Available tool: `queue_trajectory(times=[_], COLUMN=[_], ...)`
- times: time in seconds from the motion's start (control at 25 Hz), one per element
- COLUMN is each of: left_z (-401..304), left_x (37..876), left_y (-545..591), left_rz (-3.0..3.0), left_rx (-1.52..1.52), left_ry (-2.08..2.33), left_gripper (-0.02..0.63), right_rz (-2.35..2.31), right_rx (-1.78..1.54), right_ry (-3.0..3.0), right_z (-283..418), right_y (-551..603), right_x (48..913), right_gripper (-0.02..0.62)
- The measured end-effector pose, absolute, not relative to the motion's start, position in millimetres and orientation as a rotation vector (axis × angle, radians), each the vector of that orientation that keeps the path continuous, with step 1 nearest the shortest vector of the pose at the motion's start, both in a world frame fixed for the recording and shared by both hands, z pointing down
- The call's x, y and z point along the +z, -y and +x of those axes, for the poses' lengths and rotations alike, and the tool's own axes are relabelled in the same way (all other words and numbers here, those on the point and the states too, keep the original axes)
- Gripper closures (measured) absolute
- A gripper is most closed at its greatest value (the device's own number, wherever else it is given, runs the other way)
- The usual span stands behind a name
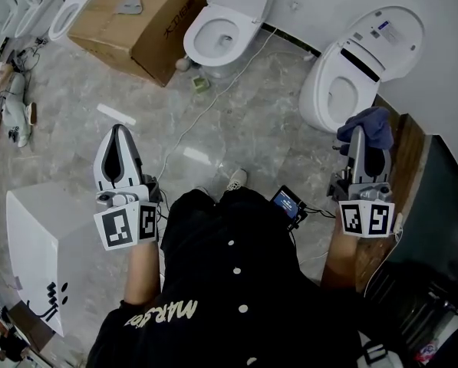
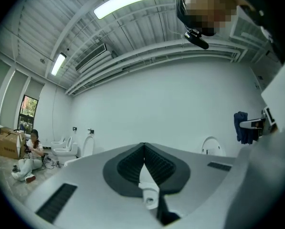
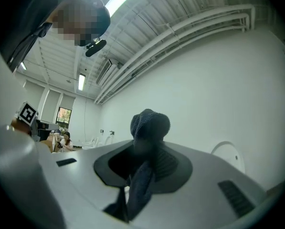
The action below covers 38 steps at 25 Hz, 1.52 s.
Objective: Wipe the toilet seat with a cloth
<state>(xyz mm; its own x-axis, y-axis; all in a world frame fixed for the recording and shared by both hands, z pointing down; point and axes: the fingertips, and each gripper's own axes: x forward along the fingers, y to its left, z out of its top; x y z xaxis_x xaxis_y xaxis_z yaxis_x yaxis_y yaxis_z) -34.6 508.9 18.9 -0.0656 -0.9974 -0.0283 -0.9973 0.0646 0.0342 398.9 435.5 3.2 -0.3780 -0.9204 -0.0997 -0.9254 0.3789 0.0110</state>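
Currently right hand-held gripper (image 1: 358,142) clamps blue cloth (image 1: 373,123) beside lid-up toilet (image 1: 315,98).

The head camera sits up high and looks almost straight down. It sees the grey stone floor (image 1: 236,121), the left claw (image 1: 120,133) and the right claw (image 1: 360,138) from close above. Each claw camera sits low, right behind its own jaws and very near them. It looks along them and a bit up at the plain white wall (image 2: 171,109). All three views catch the dark blue fuzzy cloth (image 1: 369,123) and the white toilet with its round lid up (image 1: 351,75).
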Motion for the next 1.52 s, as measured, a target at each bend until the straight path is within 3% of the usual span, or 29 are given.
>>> queue_trajectory(times=[1.52], left_z=[-180.7], left_x=[28.7], left_y=[-263.5], left_rz=[2.266], left_rx=[-0.108], left_ry=[2.177], left_gripper=[0.595], right_rz=[-1.829], right_rx=[0.085], right_ry=[-2.427], right_z=[263.8], right_y=[-236.5], right_x=[-3.2], right_gripper=[0.509])
